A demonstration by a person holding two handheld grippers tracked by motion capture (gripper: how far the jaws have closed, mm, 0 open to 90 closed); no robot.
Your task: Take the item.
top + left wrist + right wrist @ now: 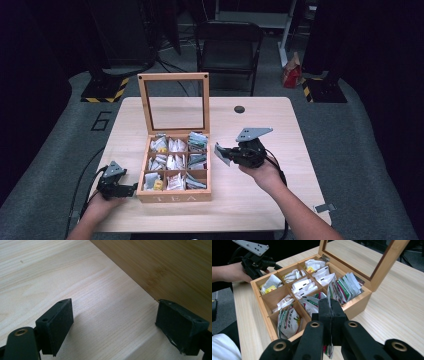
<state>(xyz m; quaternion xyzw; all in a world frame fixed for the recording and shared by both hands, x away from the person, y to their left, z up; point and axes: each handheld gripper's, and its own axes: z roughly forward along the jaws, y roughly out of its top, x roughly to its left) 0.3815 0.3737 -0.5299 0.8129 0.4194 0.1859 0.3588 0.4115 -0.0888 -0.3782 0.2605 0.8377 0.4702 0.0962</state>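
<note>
Beside the box: our right tongs (329, 315) are clamped on a tea sachet (221, 153), lifted clear of the tea box (174, 192).
Left tongs (112, 325): slack on the worktop (50, 277), steadying nothing yet.

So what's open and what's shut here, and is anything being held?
Tea box: glass lid up, open, sitting on the table.
Compartments: all holding tea packets.
Tea packet: out of the box, pinched edge-on.
Right gripper: fingers shut on the tea packet, beside the box.
Left gripper: fingers wide open, holding nothing, right next to the box's wall.
Chair: behind the table, nobody sitting on it.
</note>
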